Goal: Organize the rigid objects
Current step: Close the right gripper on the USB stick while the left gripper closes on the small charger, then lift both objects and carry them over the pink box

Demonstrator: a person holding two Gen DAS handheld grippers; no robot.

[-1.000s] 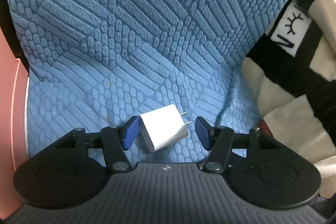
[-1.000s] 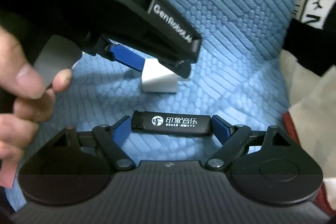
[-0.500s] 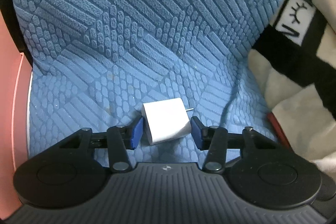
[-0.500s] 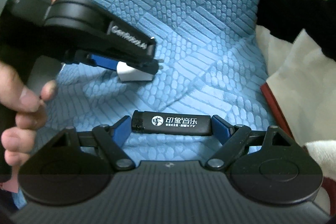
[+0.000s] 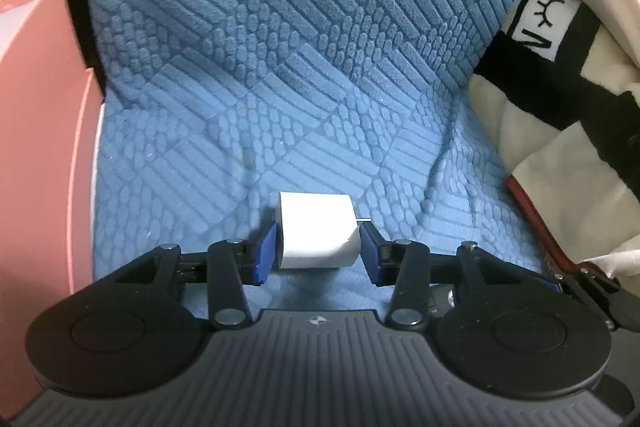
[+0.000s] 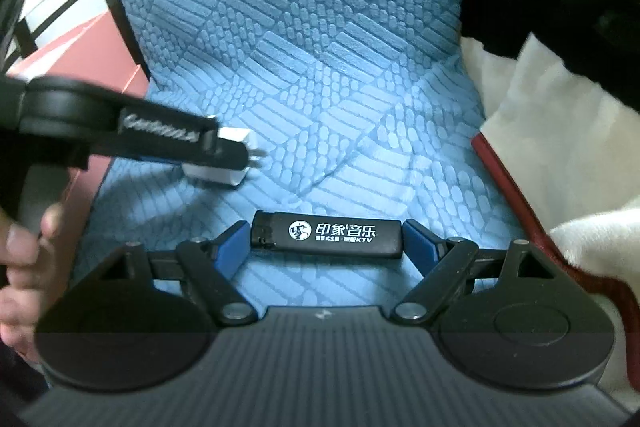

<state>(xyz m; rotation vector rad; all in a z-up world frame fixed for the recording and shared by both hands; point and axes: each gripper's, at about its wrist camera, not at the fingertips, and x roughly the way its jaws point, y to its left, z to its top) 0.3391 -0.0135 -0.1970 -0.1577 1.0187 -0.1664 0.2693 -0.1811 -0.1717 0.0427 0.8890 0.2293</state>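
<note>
1. A white charger block [image 5: 316, 235] is sitting between the blue pads of the left gripper [image 5: 318, 253], which are pressing in on its two sides, its prongs pointing right.
2. A black lighter [image 6: 326, 234] with white print is lying crosswise, the right gripper [image 6: 326, 245] clamping it end to end.
3. Both are hanging over a blue textured cushion [image 5: 280, 47].
4. A cream and black blanket [image 5: 568, 99] is lying to the right, and a pink box [image 5: 36, 131] is standing at the left.

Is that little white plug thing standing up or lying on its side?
Lying on its side: the white charger has its prongs pointing sideways, level with the blue cushion.
</note>
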